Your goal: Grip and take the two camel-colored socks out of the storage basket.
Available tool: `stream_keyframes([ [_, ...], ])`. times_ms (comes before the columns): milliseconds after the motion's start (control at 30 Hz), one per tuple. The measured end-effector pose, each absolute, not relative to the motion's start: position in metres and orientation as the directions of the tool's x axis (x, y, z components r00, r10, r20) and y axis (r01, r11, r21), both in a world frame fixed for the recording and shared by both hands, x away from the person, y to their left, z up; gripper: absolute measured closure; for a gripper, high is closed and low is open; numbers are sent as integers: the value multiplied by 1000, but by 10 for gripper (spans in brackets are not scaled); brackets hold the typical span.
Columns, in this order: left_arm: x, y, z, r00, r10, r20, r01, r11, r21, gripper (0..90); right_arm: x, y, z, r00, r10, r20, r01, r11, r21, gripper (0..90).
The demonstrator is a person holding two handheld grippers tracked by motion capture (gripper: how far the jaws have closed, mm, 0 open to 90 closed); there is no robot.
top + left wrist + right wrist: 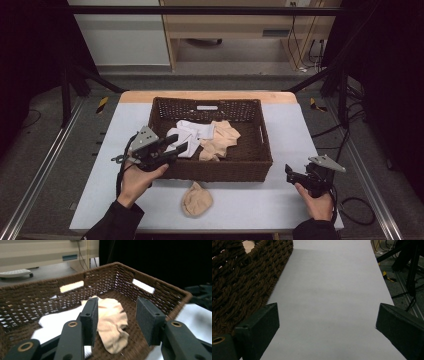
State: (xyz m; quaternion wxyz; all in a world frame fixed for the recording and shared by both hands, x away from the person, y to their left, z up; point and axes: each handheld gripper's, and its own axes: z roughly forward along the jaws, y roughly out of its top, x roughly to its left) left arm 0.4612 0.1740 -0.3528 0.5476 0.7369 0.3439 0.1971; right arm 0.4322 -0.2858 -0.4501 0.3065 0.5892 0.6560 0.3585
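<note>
Left jaws standing apart and empty over the basket's near-left corner.

The left gripper (116,322) is hovering with nothing between its pads, the beige sock (112,320) lying below inside the wicker basket (250,167); the right gripper (327,330) is gaping wide over bare table (332,290).

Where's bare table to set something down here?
Free: the strip right of the basket, ahead of the right gripper, and the table's left side. Crowded: inside the basket, and in front of it by the beige sock.
</note>
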Motion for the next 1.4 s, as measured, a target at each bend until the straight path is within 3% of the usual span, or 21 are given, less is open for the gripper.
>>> stream_keyframes([
  [667, 521, 149, -335, 639, 769, -9, 266, -211, 941, 483, 434, -288, -451, -108, 994, 18, 552, 44, 833, 48],
  [1400, 571, 113, -391, 655, 755, 36, 362, -355, 862, 465, 435, -287, -452, -113, 993, 13, 556, 53, 829, 46],
])
